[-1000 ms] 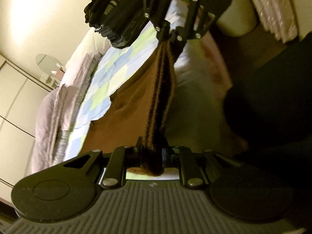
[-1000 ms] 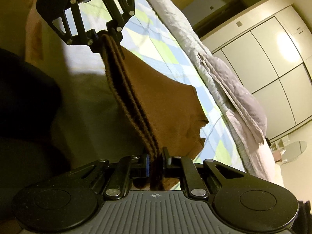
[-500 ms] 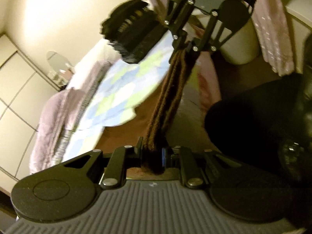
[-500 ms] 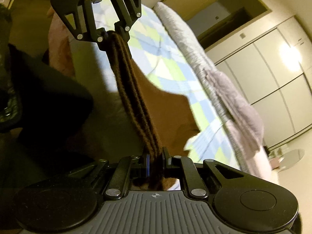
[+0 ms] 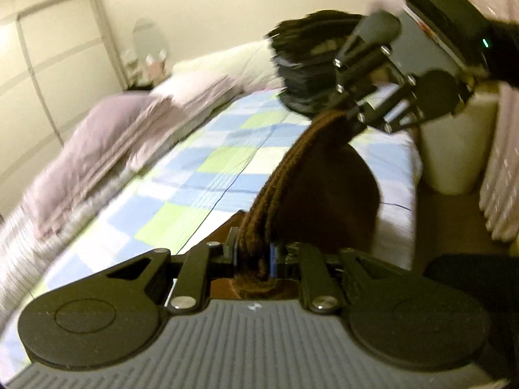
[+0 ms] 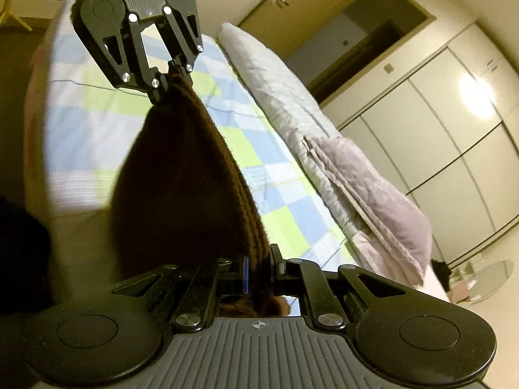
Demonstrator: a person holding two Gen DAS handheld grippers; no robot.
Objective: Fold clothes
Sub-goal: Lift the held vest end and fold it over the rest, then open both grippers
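Observation:
A brown knitted garment (image 5: 327, 181) hangs stretched between my two grippers above the bed, its ribbed edge bunched in several layers. My left gripper (image 5: 253, 254) is shut on one end of that edge. In the left wrist view my right gripper (image 5: 348, 115) clamps the far end. From the right wrist view the brown garment (image 6: 181, 178) droops to the left, my right gripper (image 6: 259, 274) is shut on it, and my left gripper (image 6: 170, 81) pinches the opposite end up top.
Below lies a bed with a blue, green and white checked sheet (image 5: 194, 175). Folded lilac bedding (image 5: 107, 136) runs along its far side, by pale wardrobe doors (image 6: 438, 123). A dark folded pile (image 5: 308, 71) sits at the bed's end, a white bin (image 5: 454, 149) beside it.
Both grippers have swung up and over the bed with the garment still taut between them. Its hanging body now shows against the checked sheet instead of the floor side.

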